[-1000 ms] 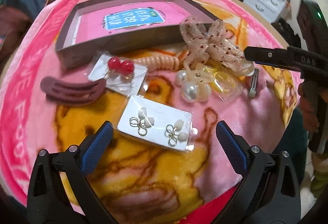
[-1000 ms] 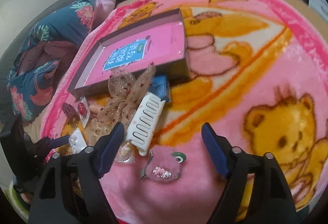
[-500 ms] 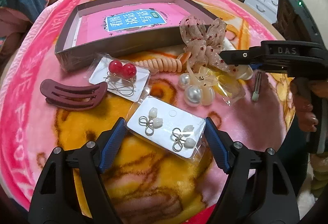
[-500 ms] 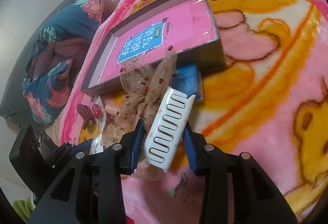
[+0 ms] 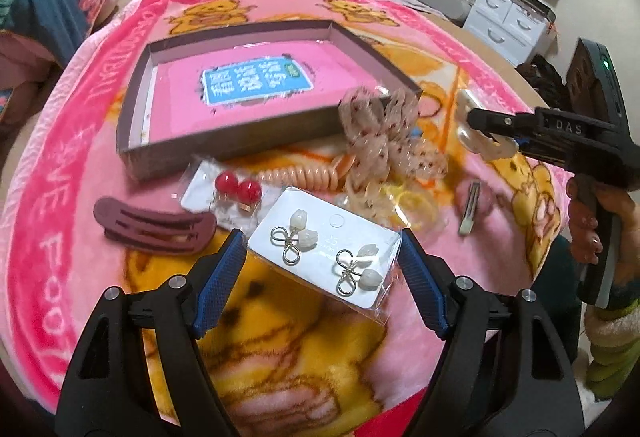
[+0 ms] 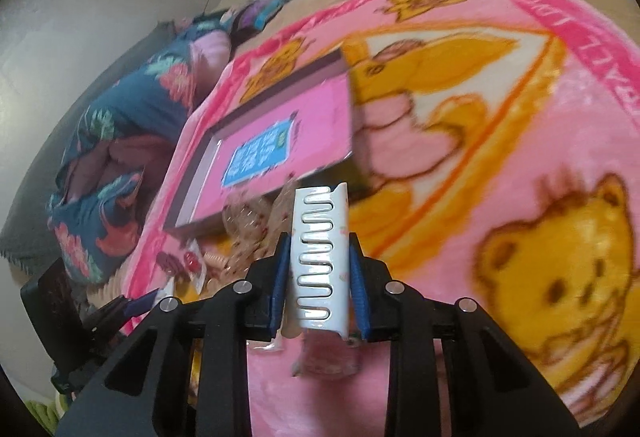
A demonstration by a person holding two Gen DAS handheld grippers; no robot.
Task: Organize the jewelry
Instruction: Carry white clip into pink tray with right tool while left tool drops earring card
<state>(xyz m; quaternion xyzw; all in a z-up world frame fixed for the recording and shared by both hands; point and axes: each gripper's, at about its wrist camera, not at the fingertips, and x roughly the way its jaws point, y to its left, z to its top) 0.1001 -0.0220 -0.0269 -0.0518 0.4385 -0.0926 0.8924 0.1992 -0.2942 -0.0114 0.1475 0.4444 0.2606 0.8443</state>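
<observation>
Your right gripper [image 6: 319,287] pinches the white hair clip [image 6: 320,261] across its width, lifted clear of the blanket [image 6: 500,141], presumably bound for the box [image 5: 248,135]. Your left gripper [image 5: 320,269] grips the earring card [image 5: 326,257] edge to edge, tilted, low over the pile.

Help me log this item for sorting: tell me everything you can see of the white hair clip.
The white hair clip is a long, glossy, plastic-looking piece with a row of rounded slots down its face and a curved edge. It stands roughly upright, lifted off the pink blanket, pinched on both long sides by the blue pads of the right gripper. Its lower end is hidden behind the gripper.
</observation>
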